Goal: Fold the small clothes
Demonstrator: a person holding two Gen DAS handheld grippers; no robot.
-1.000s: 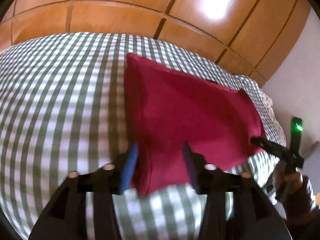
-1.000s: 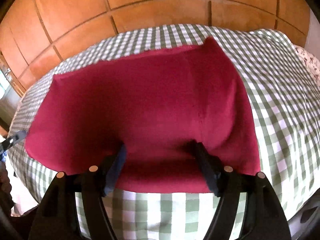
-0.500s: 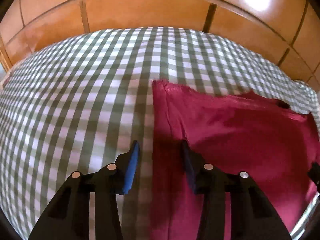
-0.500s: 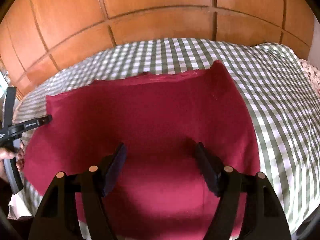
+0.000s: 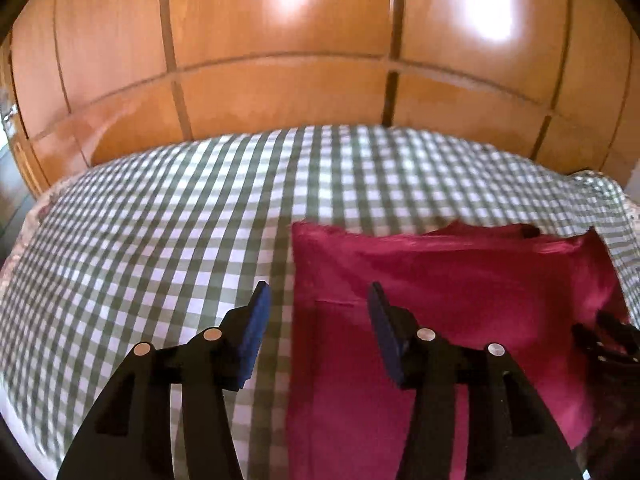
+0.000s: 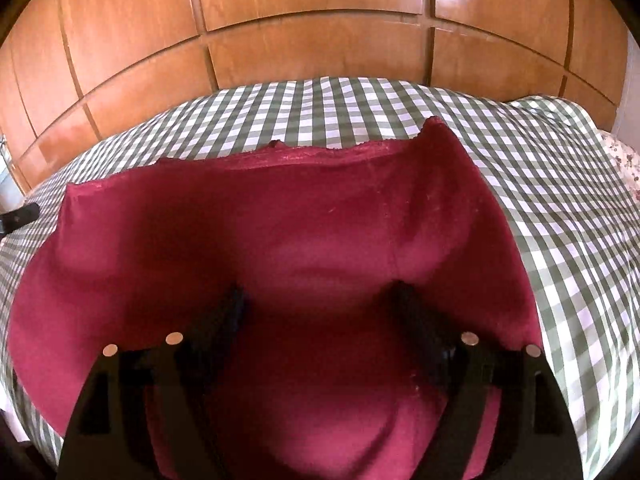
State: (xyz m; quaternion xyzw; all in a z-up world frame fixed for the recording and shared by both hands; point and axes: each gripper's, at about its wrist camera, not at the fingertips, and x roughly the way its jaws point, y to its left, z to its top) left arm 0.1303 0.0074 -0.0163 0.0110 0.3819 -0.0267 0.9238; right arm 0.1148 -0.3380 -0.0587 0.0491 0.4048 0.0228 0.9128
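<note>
So I've got the red cloth [image 6: 304,240] lying flat on the checked bedspread [image 5: 160,220], long axis running side to side across the bed, far edge toward the wooden wardrobe doors [image 6: 320,20]. My right gripper [image 6: 320,308] sits over the cloth's near half, cloth spreading ahead of it and off to both sides; its jaws have just been opening and they're spread wide now, with cloth below the gap but nothing pinched. My left gripper [image 5: 318,300] is spread too and straddles the cloth's left edge, left finger over bare checks, right finger over red. Can't tell whether either one's tips actually touch the fabric.
</note>
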